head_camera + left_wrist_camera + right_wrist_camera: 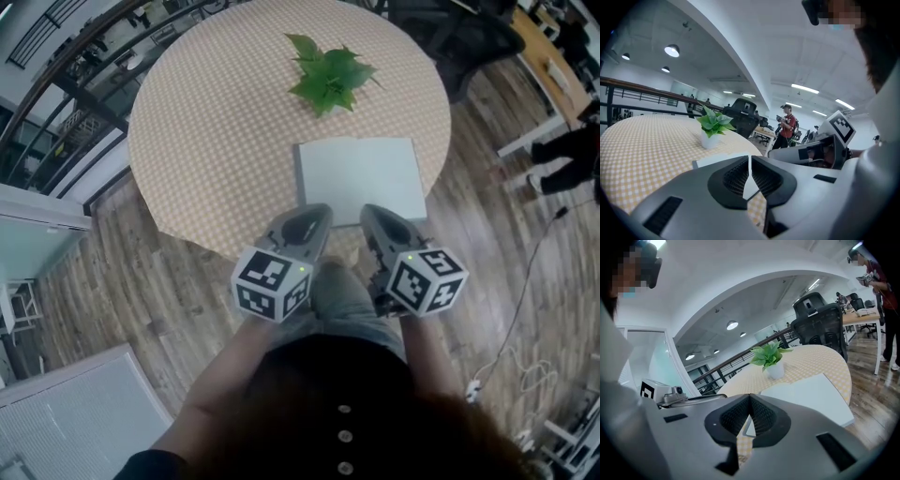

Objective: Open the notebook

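Observation:
A closed white notebook lies flat on the near side of a round table with a checked cloth. It also shows in the left gripper view as the notebook and in the right gripper view as the notebook. My left gripper hovers at the table's near edge, just short of the notebook's near left corner, its jaws shut on nothing. My right gripper hangs beside it near the notebook's near edge, also shut and empty. Neither touches the notebook.
A small potted green plant stands on the table beyond the notebook. A black office chair sits at the far right of the table. A person in a red top stands farther back. A railing runs along the left.

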A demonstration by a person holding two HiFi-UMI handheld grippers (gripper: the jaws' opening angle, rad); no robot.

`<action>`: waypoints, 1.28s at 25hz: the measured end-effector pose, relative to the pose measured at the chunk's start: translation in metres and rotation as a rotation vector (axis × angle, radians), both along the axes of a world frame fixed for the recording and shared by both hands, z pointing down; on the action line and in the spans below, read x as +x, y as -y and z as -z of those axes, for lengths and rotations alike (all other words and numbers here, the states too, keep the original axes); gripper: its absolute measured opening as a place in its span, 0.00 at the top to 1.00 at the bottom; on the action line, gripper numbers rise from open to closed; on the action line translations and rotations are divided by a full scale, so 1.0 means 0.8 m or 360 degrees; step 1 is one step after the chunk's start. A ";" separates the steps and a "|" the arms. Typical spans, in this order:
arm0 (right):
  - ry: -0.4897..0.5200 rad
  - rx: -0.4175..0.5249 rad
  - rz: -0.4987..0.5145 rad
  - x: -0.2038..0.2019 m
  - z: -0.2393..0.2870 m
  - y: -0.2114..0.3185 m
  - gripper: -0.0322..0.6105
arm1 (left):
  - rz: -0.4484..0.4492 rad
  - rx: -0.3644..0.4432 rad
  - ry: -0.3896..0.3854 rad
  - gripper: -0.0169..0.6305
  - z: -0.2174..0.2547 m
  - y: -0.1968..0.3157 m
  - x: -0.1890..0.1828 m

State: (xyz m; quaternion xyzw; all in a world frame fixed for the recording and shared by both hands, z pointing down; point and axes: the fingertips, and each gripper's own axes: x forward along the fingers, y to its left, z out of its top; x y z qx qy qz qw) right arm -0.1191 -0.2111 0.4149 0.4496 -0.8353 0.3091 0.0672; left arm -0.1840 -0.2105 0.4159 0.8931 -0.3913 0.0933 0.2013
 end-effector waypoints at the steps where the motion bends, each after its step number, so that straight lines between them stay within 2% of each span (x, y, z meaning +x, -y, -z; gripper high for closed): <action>1: 0.0006 0.0005 0.0010 -0.002 0.004 0.000 0.93 | 0.0003 0.0006 0.0029 0.93 0.000 0.000 0.000; 4: 0.0015 0.0028 0.0037 -0.006 0.017 -0.006 0.93 | -0.0007 0.0002 0.0060 0.93 -0.001 -0.004 0.002; 24: -0.0018 0.0058 0.0061 -0.005 0.020 -0.026 0.93 | -0.0055 -0.0043 -0.0034 0.93 0.005 -0.017 0.024; 32: -0.0015 0.0056 0.0049 0.002 0.020 -0.035 0.93 | -0.0143 -0.0106 -0.0079 0.93 0.002 -0.032 0.039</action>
